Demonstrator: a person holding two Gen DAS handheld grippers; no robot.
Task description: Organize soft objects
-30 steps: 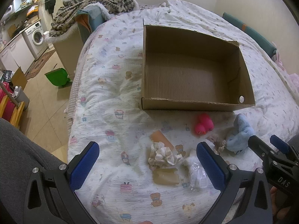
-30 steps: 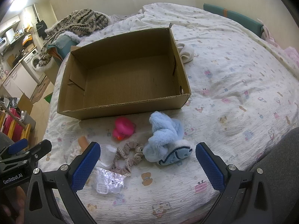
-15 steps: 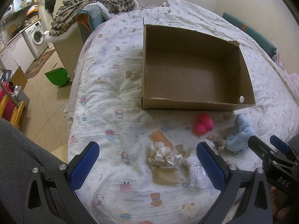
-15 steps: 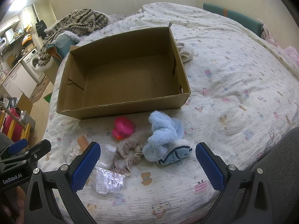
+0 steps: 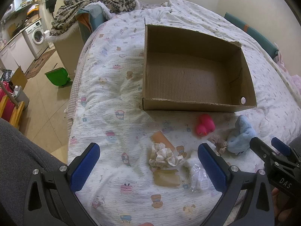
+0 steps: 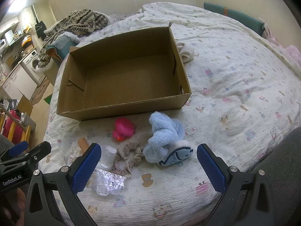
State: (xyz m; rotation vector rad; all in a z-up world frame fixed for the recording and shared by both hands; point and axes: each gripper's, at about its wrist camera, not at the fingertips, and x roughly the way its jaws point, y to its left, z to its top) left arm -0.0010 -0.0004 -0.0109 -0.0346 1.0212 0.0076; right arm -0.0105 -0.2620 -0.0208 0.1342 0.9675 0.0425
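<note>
An empty cardboard box point(image 5: 193, 105) point(image 6: 124, 111) lies open on the bed. In front of it lie a pink rubber duck point(image 5: 204, 125) point(image 6: 123, 127), a blue plush toy point(image 5: 239, 138) point(image 6: 167, 141), a beige scrunchie point(image 6: 128, 157) point(image 5: 218, 143), a cream scrunchie point(image 5: 163, 155) and a crinkled clear plastic pack point(image 5: 197, 175) point(image 6: 109, 183). My left gripper point(image 5: 148, 166) is open, above the cream scrunchie. My right gripper point(image 6: 146, 166) is open, just short of the beige scrunchie and blue plush.
A tan flat piece point(image 5: 166, 177) and a tan tube point(image 5: 162, 140) lie by the cream scrunchie. A white cloth point(image 6: 186, 51) lies right of the box. The bed's left edge point(image 5: 75, 86) drops to the floor, with a green bin point(image 5: 57, 76). A patterned blanket point(image 5: 94, 1) is piled behind.
</note>
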